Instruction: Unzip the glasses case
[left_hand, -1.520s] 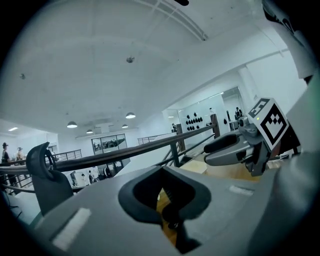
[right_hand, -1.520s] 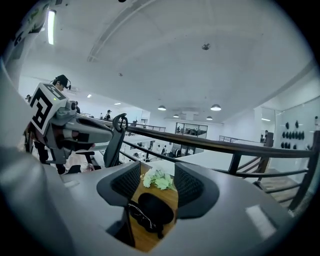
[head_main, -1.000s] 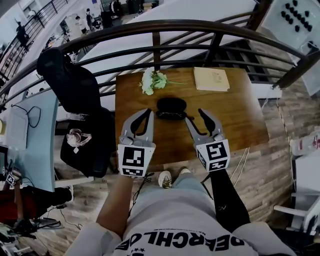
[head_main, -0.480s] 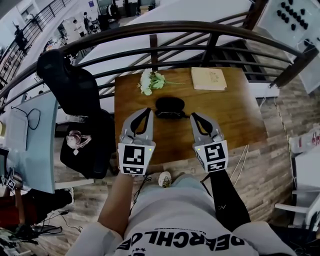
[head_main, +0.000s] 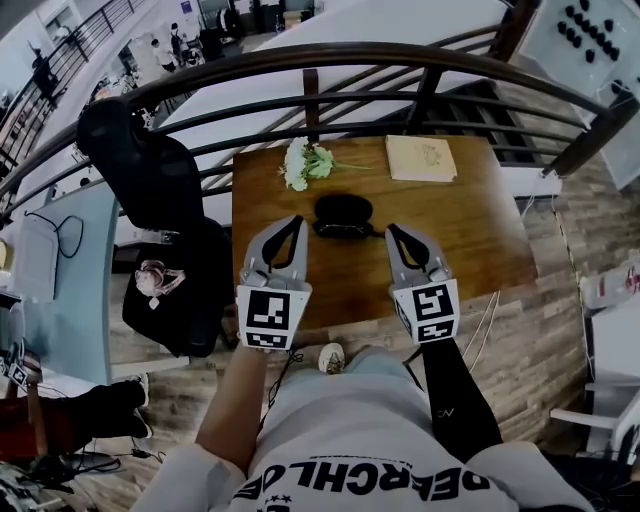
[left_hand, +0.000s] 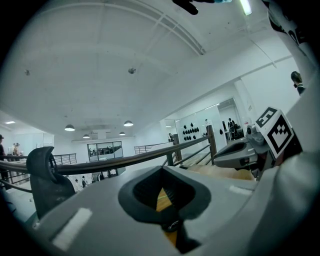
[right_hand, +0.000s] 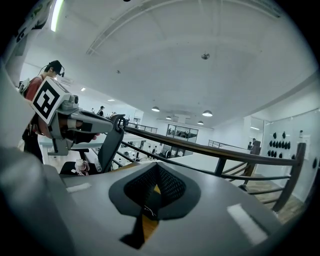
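A black oval glasses case (head_main: 343, 214) lies zipped near the middle of the wooden table (head_main: 470, 230). My left gripper (head_main: 290, 222) hovers just left of and nearer than the case, shut with nothing in it. My right gripper (head_main: 398, 232) sits just right of the case, apart from it, also shut and empty. The left gripper view shows its jaws (left_hand: 161, 170) meeting at the tips, pointed up over the railing. In the right gripper view the jaws (right_hand: 157, 166) meet the same way. Neither gripper view shows the case.
White flowers (head_main: 305, 162) lie at the table's far left and a tan booklet (head_main: 421, 158) at the far right. A dark curved railing (head_main: 330, 55) runs behind the table. A black chair (head_main: 135, 170) stands to the left.
My right gripper's tips have swung slightly to the right, away from the case's end. The left gripper and the case are where they were.
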